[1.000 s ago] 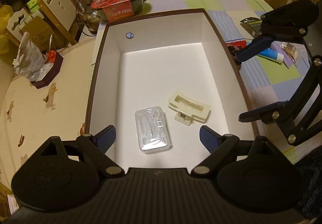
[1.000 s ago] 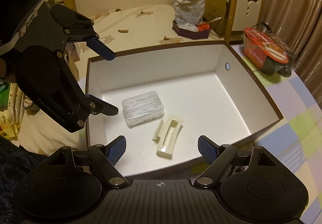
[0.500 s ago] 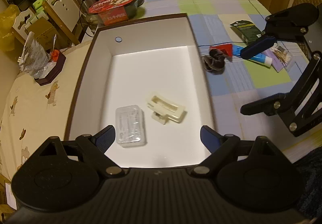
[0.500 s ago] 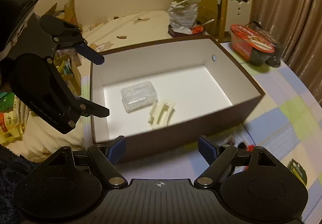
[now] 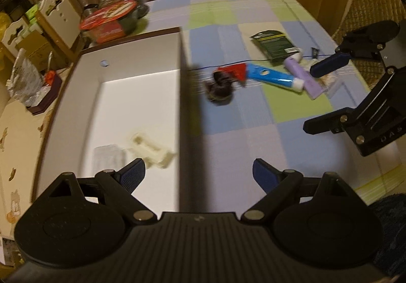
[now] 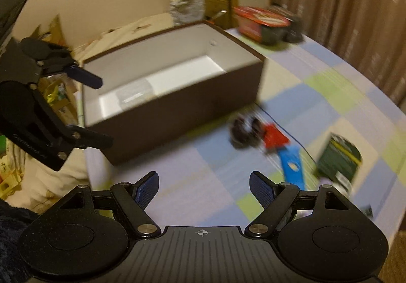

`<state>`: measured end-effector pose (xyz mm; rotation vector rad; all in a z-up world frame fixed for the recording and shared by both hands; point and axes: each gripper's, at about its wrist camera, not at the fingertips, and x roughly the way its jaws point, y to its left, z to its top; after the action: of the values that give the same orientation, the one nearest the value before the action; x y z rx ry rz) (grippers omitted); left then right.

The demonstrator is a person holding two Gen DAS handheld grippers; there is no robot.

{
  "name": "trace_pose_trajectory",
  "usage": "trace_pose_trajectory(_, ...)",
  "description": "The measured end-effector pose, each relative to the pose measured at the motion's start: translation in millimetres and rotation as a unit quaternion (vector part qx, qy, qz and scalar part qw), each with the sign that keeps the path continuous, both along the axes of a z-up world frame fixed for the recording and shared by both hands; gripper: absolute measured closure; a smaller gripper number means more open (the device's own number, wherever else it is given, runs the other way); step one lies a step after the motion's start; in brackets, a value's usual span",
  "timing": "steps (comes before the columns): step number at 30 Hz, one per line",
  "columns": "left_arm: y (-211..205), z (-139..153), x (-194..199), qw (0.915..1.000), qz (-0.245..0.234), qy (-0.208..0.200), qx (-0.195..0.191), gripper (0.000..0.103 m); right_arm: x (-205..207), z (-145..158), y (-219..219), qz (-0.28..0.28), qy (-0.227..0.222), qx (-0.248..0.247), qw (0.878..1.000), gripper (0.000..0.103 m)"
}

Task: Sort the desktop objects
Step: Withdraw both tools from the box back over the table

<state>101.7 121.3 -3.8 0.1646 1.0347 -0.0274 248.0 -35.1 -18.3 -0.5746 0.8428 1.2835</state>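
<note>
A brown box [image 5: 184, 105] [image 6: 177, 105] with a white inside stands on the checked tablecloth. In it lie a cream hair claw [image 5: 149, 147] and a clear plastic case [image 5: 109, 157] [image 6: 133, 93]. Right of the box lie a dark hair scrunchie [image 5: 219, 87] [image 6: 243, 130], a red packet [image 5: 234, 71] [image 6: 275, 139], a blue tube [image 5: 274, 77] [image 6: 291, 164], a purple tube [image 5: 302, 72] and a dark green packet [image 5: 275, 45] [image 6: 338, 158]. My left gripper [image 5: 199, 177] [image 6: 85, 107] is open and empty above the box's right wall. My right gripper [image 6: 204, 185] [image 5: 321, 96] is open and empty over the cloth.
A red-lidded food bowl [image 5: 111, 20] [image 6: 261, 24] stands behind the box. White wooden chair backs [image 5: 59, 16] and a foil bag [image 5: 24, 78] are off the table's left. A thin dark cable [image 5: 253, 60] crosses the cloth. The table edge [image 6: 395, 206] curves at right.
Both grippers have swung right, away from over the box toward the loose items on the cloth. The box now sits at the left of both views. Both stayed open.
</note>
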Motion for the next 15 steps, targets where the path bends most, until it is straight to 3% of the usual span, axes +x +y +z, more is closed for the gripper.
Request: trace_pose_trajectory(15,-78,-23,46,0.9983,-0.056,-0.001,-0.014,0.013,60,-15,-101,-0.177,0.028,-0.015,0.984,0.022)
